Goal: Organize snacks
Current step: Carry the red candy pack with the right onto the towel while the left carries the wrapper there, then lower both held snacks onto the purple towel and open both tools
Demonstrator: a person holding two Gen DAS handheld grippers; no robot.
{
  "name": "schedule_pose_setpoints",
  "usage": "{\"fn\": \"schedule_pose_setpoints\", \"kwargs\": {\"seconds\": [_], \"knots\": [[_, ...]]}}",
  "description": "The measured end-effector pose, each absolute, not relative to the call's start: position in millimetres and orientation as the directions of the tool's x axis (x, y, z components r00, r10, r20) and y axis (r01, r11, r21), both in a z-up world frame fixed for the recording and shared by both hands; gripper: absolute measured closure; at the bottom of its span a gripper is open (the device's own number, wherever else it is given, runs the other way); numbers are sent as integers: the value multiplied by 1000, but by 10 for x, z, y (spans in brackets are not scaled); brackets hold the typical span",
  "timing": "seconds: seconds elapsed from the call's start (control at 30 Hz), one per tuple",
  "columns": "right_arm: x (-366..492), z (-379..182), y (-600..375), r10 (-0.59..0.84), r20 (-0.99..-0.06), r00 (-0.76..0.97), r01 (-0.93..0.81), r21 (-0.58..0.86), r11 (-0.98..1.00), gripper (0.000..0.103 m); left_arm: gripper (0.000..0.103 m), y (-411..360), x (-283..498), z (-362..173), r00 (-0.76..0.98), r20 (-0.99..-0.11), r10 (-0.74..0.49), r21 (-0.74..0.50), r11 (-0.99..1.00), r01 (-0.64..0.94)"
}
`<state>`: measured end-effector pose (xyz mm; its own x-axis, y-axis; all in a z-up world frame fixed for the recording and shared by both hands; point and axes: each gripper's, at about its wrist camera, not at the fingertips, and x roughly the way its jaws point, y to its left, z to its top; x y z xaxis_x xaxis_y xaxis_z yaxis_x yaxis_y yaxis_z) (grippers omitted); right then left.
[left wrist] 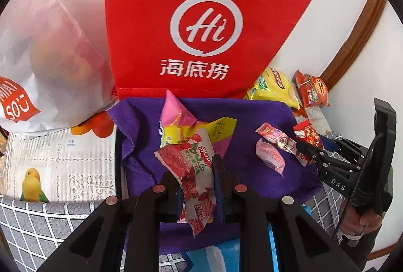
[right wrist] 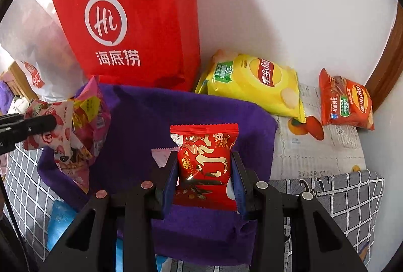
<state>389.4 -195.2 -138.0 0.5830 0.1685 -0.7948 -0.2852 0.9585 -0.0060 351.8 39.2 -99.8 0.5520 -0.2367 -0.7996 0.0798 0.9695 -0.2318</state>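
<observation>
Red snack packet (right wrist: pixel 204 163), glossy, gold print, pinched by right tool (right wrist: pixel 205 181); left tool (left wrist: pixel 197 186) clamps strawberry wrapper (left wrist: pixel 194 171).

Surface is covered by a grey grid cloth (right wrist: pixel 352 199) at lower frame and fruit-print paper (right wrist: pixel 327 146) at right. A purple towel (right wrist: pixel 141 121) is spread at centre. Red bag (right wrist: pixel 126 20) stands behind it, white bag (left wrist: pixel 37 58) at upper left. Yellow chips (right wrist: pixel 254 83) and orange chips (right wrist: pixel 345 103) lie at right.
</observation>
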Motion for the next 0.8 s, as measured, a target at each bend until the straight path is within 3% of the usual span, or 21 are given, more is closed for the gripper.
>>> {"fn": "schedule_pose_setpoints", "kwargs": {"seconds": [0.2,0.8], "knots": [[3906,-1422,-1946,175,-808,563,-297,0,955,63,84,420,3544,-1045,528,-803,-275,-277,958,77],[3981,-1671,-1857,183,-866,465,-319,28,947,63,84,107,3612,-1263,436,-851,-294,-251,956,155]]}}
